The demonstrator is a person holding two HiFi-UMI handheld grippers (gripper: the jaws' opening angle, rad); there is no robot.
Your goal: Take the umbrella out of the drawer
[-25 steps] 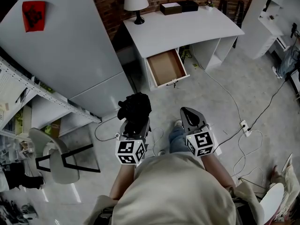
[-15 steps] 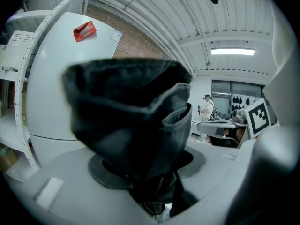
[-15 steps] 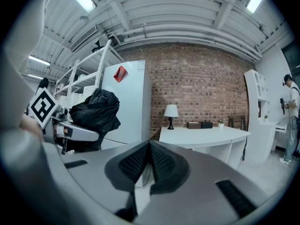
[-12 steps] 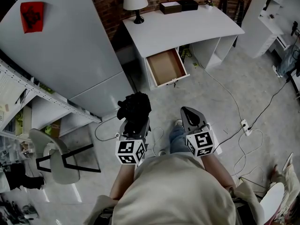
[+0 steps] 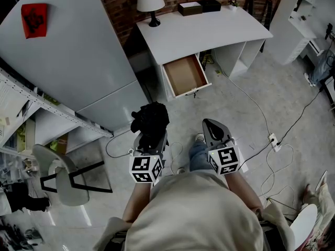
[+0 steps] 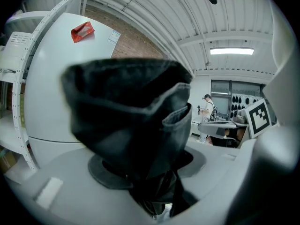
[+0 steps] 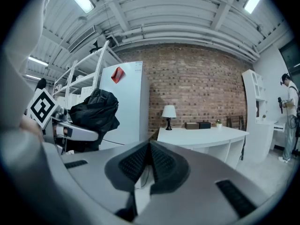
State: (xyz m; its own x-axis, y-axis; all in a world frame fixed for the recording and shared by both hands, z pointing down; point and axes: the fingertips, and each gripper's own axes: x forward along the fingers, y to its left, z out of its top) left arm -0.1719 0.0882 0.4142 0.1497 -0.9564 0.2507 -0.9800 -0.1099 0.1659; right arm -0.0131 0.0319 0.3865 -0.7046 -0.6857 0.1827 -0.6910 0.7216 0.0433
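My left gripper (image 5: 151, 134) is shut on a folded black umbrella (image 5: 151, 120), held in the air in front of the person; its dark fabric (image 6: 131, 125) fills the left gripper view between the jaws. In the right gripper view the same umbrella (image 7: 93, 114) shows at the left. My right gripper (image 5: 213, 128) is shut with nothing in it, its ribbed pads (image 7: 140, 162) pressed together. The white desk's drawer (image 5: 186, 75) stands pulled open ahead, and its brown bottom shows with nothing on it.
A white desk (image 5: 204, 30) carries a lamp (image 5: 149, 3) and two boxes (image 5: 199, 7) against a brick wall. A white refrigerator (image 5: 78, 56) stands at the left, with shelving and a chair (image 5: 63, 179) beside it. Cables and a power strip (image 5: 273, 140) lie on the floor at right.
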